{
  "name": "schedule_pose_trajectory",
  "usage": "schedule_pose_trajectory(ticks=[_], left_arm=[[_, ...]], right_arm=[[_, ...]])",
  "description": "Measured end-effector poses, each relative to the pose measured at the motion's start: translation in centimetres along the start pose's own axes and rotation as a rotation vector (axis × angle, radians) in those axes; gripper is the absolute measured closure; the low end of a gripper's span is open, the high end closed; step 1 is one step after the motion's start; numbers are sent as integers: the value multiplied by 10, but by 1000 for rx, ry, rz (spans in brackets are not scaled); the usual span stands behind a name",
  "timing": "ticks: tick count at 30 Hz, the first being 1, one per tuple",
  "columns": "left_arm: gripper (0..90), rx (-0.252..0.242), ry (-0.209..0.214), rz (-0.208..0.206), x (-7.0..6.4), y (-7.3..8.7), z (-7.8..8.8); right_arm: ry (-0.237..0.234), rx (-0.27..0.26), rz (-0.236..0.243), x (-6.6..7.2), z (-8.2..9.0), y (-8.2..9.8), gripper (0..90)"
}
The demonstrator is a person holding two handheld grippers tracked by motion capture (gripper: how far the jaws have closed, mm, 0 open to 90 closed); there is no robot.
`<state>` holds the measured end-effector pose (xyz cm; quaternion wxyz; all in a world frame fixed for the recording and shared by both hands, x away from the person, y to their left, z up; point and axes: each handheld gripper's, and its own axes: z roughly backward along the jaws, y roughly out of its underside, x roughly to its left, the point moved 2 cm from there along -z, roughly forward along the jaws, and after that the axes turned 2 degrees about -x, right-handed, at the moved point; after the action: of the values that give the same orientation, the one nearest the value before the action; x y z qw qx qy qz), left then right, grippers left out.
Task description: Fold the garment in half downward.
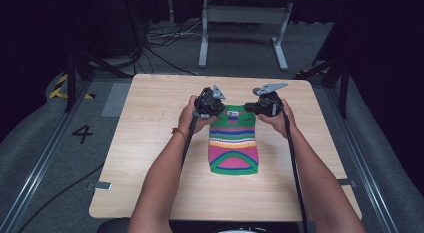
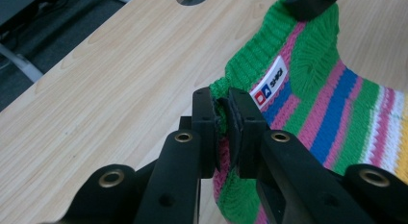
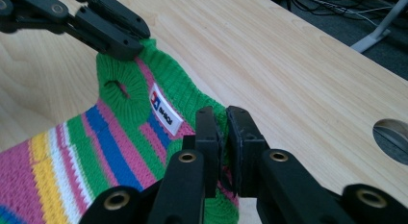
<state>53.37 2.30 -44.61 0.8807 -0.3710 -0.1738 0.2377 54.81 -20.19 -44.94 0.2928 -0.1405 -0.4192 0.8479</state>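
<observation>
Dark carpeted floor with loose cables surrounds a pale wooden counter (image 1: 150,158), which has a round cable hole (image 3: 390,137) near its far edge. On it, just past centre toward twelve o'clock, lies a small striped knitted sweater (image 1: 233,145) in green, pink, blue, yellow and white, its hem toward six o'clock and its collar, with a white label (image 2: 269,81), toward twelve.

Such knitwear is light, soft and stretchy; it will sag and fold wherever it is not held, so the thick ribbed edge at the two top corners looks the soundest place to grip, giving even tension across the width.

Both tools are there now. The left hand-held gripper (image 2: 221,125) has its jaws drawn nearly together on the green ribbing at the ten o'clock corner, with fabric bunched between them. The right hand-held gripper (image 3: 222,144) pinches the two o'clock corner likewise. The collar seems slightly raised off the wood, though that is hard to confirm.
</observation>
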Motion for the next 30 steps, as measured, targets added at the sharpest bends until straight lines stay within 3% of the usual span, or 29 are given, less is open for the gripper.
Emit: schedule_pose_trajectory(ticks=[5,12,14,21,30], left_arm=[[826,-13,16,-53,-14,2,13],[828,-24,58,-83,-29,12,25],[829,-25,61,-108,-36,15,28],[830,-19,97,-164,-55,23,32],[830,-7,124,-204,-72,33,38]], right_arm=[[-19,-7,50,14,12,5,843],[-54,-38,73,28,30,15,841],[-68,-38,85,34,34,18,841],[-107,2,150,54,39,28,841],[-156,13,172,73,46,41,835]])
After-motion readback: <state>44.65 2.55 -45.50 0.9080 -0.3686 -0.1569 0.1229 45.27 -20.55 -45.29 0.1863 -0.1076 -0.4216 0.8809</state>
